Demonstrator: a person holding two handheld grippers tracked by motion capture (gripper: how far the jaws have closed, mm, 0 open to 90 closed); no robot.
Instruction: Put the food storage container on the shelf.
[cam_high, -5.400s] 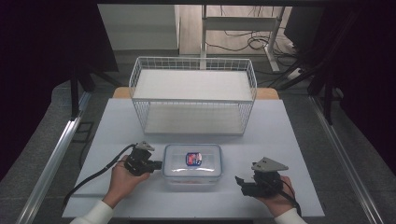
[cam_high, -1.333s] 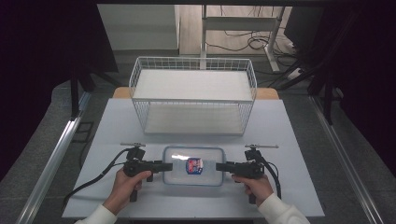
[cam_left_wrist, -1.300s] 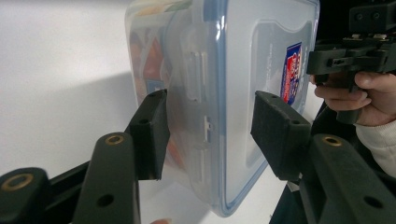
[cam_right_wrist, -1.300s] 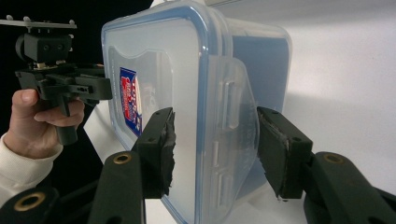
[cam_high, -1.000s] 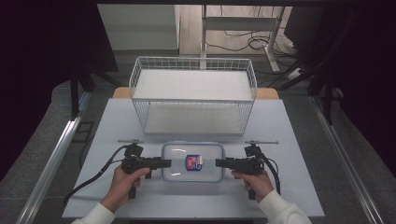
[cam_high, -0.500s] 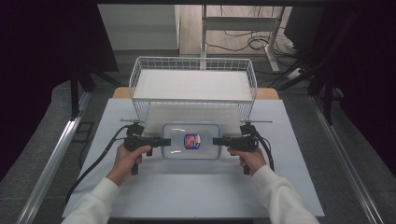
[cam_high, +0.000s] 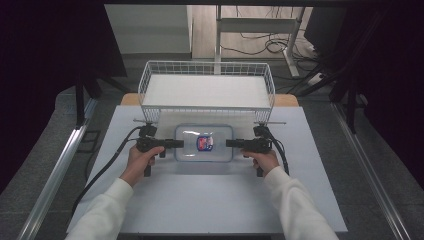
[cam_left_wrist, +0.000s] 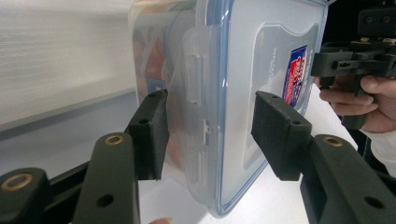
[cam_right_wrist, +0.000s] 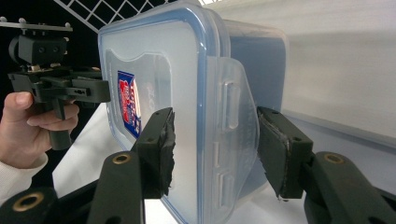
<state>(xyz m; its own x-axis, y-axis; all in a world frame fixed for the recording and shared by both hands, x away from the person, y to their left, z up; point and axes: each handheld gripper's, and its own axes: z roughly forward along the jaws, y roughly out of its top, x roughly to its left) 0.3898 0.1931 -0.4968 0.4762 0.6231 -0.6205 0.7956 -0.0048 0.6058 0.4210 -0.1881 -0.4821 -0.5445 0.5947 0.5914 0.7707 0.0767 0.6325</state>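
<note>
The clear plastic food container (cam_high: 204, 143), with its blue-rimmed snap lid and red-and-blue label, is now held between the two grippers near the far part of the white counter (cam_high: 210, 200), just in front of the white wire basket (cam_high: 207, 90). A second or so ago it sat closer to the person; since then both hands have carried it forward together, so it has closed most of the gap to the basket. The left gripper (cam_high: 174, 144) holds one short end and the right gripper (cam_high: 234, 144) the other. In the left gripper view the fingers (cam_left_wrist: 150, 135) straddle the lid's side latch, one on the lid face and one on the body of the container (cam_left_wrist: 224, 93); the pad on the lid side seems to stand a little off the surface, so how firmly it bites is hard to tell. In the right gripper view the fingers (cam_right_wrist: 161, 149) clamp the opposite latch in the same way. Judging by the direction of travel, the container is bound for the basket; it would still have to clear the basket's near wall, which calls for a lift while both grips stay level and matched.
</note>
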